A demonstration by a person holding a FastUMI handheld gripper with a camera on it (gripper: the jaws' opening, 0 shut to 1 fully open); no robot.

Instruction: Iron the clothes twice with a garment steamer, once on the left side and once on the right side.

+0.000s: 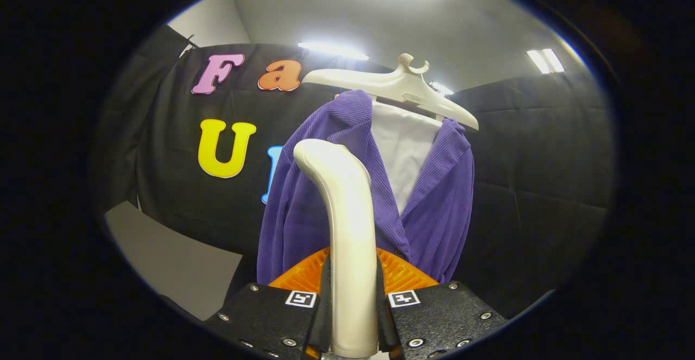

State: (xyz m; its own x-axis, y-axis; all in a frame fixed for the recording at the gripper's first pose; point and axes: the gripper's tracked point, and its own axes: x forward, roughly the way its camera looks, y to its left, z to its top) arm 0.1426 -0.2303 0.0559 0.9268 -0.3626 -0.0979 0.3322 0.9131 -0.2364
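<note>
Gripping steamer handle [347, 213], claw [353, 316] before purple jacket [434, 208]

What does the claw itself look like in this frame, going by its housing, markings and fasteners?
The claw shows two blocky housings with a matte black finish, one on each side, angled in towards the middle. Each carries a small square black-and-white fiducial tag near its inner top corner and several round silver screw heads along its edges. Thin dark strips line the inner faces. No cables, hand or sleeve can be made out.

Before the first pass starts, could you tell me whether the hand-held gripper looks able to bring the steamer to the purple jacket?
Probably yes: the hand-held gripper is shut on the steamer handle, and the purple jacket hangs just beyond with nothing between.
</note>
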